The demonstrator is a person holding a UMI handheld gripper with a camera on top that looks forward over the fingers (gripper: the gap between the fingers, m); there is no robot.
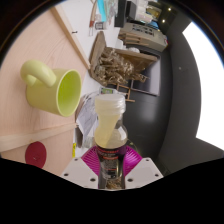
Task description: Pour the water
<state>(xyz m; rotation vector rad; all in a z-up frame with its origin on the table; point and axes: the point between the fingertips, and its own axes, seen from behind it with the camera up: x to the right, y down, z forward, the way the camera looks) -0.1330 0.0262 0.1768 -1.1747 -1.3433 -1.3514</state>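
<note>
My gripper (110, 158) is shut on a clear plastic bottle (110, 122); both magenta pads (93, 158) press on its labelled lower body. The bottle points away from me, and its white-capped end (110, 100) lies just right of the mug. A lime-green mug (55, 88) lies tipped in this view, its open mouth turned toward the bottle and its handle on the far left side. It rests on a light beige tabletop (45, 40).
A small red round object (37, 153) sits on the table near the left finger. Beyond the bottle stands a cluttered wooden rack (115, 62) with small parts. A dark floor or surface (165, 100) spreads to the right, with a bright white patch (205, 70) past it.
</note>
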